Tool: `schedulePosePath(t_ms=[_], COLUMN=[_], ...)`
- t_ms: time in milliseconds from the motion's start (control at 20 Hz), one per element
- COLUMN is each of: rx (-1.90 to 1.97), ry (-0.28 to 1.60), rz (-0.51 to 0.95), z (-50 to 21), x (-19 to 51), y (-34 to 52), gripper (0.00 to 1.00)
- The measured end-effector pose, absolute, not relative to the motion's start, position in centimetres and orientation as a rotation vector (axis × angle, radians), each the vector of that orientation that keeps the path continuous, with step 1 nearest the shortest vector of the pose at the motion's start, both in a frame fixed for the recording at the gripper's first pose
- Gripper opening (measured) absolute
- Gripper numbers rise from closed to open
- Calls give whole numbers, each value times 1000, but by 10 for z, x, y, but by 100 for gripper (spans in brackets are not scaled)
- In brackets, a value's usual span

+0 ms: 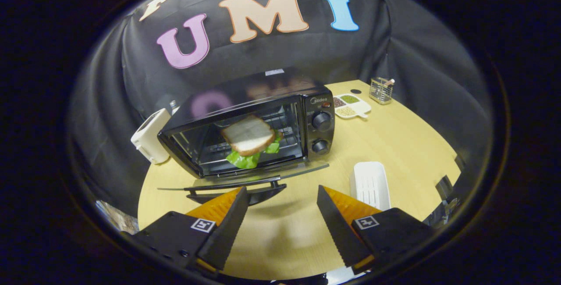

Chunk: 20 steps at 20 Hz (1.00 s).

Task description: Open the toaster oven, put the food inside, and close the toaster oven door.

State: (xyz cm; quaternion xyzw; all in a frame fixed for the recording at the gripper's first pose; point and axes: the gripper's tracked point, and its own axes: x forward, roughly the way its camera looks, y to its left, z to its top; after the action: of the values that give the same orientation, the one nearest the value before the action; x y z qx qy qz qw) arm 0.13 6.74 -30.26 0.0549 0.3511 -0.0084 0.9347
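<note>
The black, boxy toaster oven (pixel 254 118) sat on the pale wooden desk (pixel 394 140), its glass door (pixel 245 179) folded down flat. Inside, on the wire rack, lay a sandwich (pixel 250 140) of brown-crusted bread with ruffled green lettuce. The gripper (pixel 280 228) hung just before the door, jaws wide and empty. A ribbed white tray (pixel 370 184) lay right of the oven.

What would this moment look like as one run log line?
gripper: open, empty | sandwich: inside toaster oven | door: down, just ahead of fingers | left: close door
</note>
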Motion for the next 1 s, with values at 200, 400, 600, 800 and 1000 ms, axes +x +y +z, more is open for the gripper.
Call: schedulePosePath(t_ms=[200, 400, 600, 800, 1000], rx=[142, 194, 241, 275, 282], ry=[688, 621, 564, 523, 506], rz=[-20, -23, -13, -4, -9], z=[-297, -280, -269, -266, -265], x=[21, 49, 78, 103, 124], y=[78, 84, 90, 95, 99], gripper=[98, 98, 98, 98, 98])
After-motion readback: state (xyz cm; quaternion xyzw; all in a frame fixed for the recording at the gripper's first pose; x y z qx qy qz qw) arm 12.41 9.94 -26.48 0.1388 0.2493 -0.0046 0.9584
